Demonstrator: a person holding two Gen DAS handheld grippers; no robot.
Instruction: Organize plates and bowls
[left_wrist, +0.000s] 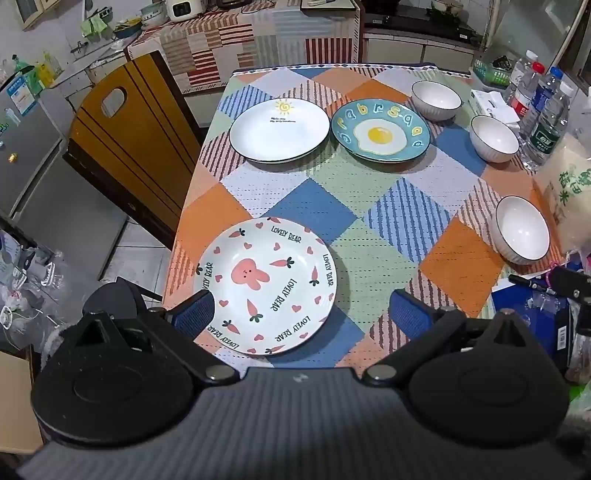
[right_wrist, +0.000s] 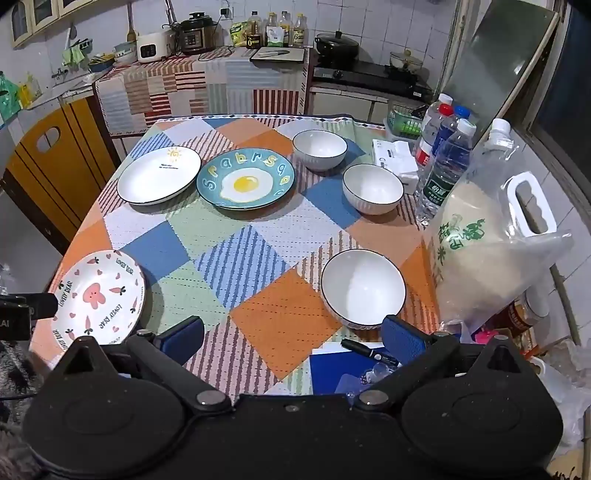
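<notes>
Three plates lie apart on the patchwork tablecloth: a bunny plate (left_wrist: 266, 284) (right_wrist: 99, 297) near the front left, a white sun plate (left_wrist: 279, 129) (right_wrist: 159, 174) and a blue egg plate (left_wrist: 380, 131) (right_wrist: 245, 178) at the back. Three white bowls stand along the right side: far (left_wrist: 436, 99) (right_wrist: 319, 148), middle (left_wrist: 494, 137) (right_wrist: 372, 187), near (left_wrist: 521, 229) (right_wrist: 362, 288). My left gripper (left_wrist: 301, 314) is open, its left finger over the bunny plate's rim. My right gripper (right_wrist: 291, 338) is open and empty, just in front of the near bowl.
Water bottles (right_wrist: 448, 162), a big rice bag (right_wrist: 491, 251) and a tissue box (right_wrist: 395, 157) crowd the table's right edge. A pen (right_wrist: 369, 352) lies on a blue folder (right_wrist: 328, 373) at the front right. A yellow chair (left_wrist: 125, 147) stands left of the table.
</notes>
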